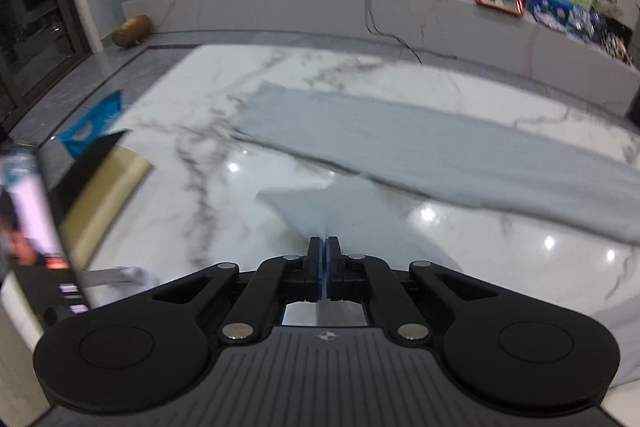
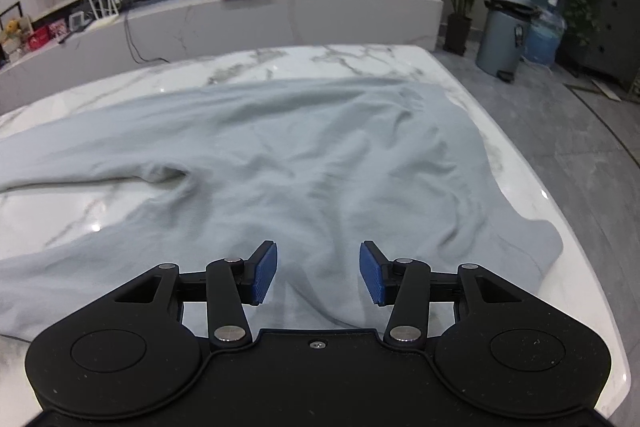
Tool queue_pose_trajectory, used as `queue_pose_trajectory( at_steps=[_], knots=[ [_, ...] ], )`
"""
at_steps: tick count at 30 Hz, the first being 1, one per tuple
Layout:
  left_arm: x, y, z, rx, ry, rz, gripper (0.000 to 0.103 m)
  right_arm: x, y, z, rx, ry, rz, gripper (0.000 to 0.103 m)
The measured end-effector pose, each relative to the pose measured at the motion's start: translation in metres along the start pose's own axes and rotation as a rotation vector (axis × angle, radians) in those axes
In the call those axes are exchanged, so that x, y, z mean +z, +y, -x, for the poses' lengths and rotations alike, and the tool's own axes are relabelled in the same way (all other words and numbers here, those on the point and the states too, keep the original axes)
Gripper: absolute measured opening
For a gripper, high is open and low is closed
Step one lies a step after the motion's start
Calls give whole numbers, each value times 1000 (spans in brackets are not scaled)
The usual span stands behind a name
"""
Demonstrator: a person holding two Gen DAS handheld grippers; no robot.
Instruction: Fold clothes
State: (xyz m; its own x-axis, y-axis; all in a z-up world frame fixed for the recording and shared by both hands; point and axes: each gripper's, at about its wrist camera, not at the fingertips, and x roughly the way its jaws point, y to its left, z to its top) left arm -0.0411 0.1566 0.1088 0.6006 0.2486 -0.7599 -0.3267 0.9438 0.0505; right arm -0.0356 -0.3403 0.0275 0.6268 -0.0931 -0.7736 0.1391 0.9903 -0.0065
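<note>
A pale grey long-sleeved garment (image 2: 304, 155) lies spread over the white marble table (image 2: 360, 59). In the left wrist view one long part of the garment (image 1: 420, 147) stretches flat across the table, and a second end of it (image 1: 320, 203) rises off the surface into my left gripper (image 1: 324, 247), which is shut on that cloth. In the right wrist view my right gripper (image 2: 318, 273) stands open just above the garment's near part, blue pads (image 2: 266, 277) apart with nothing pinched between them.
A laptop or screen (image 1: 28, 211) and a blue bag (image 1: 94, 125) sit at the table's left edge. A low marble shelf (image 2: 240, 15) with boxes runs behind. A grey bin (image 2: 506, 35) and plants stand on the floor to the right.
</note>
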Motion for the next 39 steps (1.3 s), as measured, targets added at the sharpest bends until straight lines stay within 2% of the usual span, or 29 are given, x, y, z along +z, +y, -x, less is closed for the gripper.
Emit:
queue_pose_trajectory(
  at_steps=[5,9,13,19,26,30,32,35,39],
  knots=[
    [14,23,27,93,-34,5,1,-4,-10,-6,-16,37,-23,45],
    [20,20,26,117,-28,-24,1,-7,-12,-8,-11,55,-30,45],
    [28,11,7,134,-11,-64,1,-8,-11,-10,-17,69,-14,45],
    [49,0,-48,156,28,-148,1,-8,-18,-13,-6,78,-28,45],
    [69,-21,-90,119,37,-232,1,-6,-15,-16,-14,75,-12,45],
    [73,-30,-113,85,50,-280,8,-4,-13,-17,-18,72,-1,45],
    [71,-30,-114,72,46,-293,19,-4,-13,-17,-17,71,1,45],
    [68,-25,-103,53,35,-295,31,-3,-14,-18,-12,72,-4,45],
    [60,-12,-85,41,59,-269,36,-1,-12,-19,-19,76,3,45]
  ],
)
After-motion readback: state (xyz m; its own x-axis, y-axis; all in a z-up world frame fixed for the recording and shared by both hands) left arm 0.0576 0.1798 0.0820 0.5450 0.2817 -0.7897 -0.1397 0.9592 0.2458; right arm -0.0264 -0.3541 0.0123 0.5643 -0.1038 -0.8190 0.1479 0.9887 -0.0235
